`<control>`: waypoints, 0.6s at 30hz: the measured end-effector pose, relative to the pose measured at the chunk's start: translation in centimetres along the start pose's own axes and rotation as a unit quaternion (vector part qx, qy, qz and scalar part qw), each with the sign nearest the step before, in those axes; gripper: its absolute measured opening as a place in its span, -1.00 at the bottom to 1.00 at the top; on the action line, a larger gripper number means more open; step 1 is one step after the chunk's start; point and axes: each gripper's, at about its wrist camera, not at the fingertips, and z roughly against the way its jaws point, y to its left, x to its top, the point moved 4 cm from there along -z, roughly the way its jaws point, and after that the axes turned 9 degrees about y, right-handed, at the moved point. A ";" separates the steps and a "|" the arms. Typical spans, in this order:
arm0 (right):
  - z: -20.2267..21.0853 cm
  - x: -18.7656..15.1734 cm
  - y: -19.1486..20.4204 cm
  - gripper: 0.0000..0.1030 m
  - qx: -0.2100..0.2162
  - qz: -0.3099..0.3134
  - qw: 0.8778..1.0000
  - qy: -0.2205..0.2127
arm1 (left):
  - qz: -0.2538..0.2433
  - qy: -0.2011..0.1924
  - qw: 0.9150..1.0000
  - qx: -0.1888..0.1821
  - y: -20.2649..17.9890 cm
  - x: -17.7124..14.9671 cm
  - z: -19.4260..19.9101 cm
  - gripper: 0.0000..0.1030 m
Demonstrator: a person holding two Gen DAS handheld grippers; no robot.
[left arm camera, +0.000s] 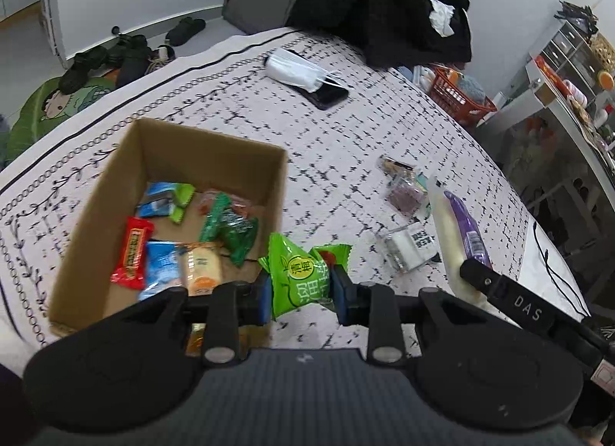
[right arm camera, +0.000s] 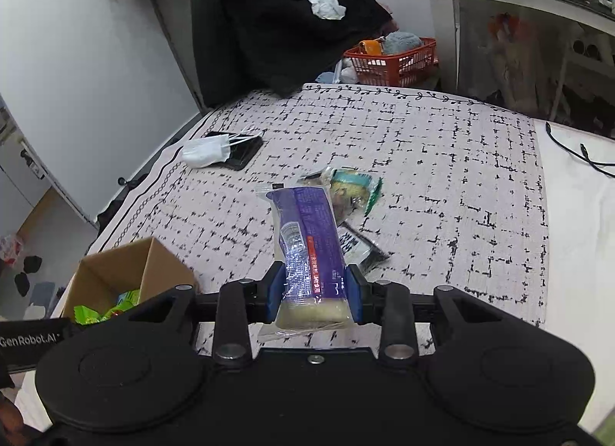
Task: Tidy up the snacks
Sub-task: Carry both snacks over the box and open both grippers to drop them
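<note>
Patterned tablecloth (left arm camera: pixel 346 161) | left tongs (left arm camera: pixel 301 292) clamp green packet (left arm camera: pixel 300 273) (beside box (left arm camera: pixel 215 146))

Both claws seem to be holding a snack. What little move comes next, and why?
Probably the left gripper shifts left over the cardboard box and lets go: its green packet hangs just outside the box's right wall, while other snacks already lie inside.

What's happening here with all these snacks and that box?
A person is sorting snacks with a hand-held gripper in each hand. The left gripper has its fingers closed on a green snack packet, held beside the cardboard box, which already contains several wrapped snacks. The right gripper grips a purple-labelled snack pack. A few more small packets lie loose on the patterned cloth.
</note>
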 end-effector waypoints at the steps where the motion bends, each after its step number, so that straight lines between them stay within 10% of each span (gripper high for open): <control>1: 0.1 -0.1 0.4 -0.35 0.000 0.004 1.000 0.000 | 0.004 0.001 1.000 0.001 0.4 -0.1 0.1 -0.42; 18: 0.9 -1.7 7.4 -0.35 0.024 0.073 0.997 -0.005 | 0.048 0.009 0.998 0.032 7.3 -0.2 1.1 -0.41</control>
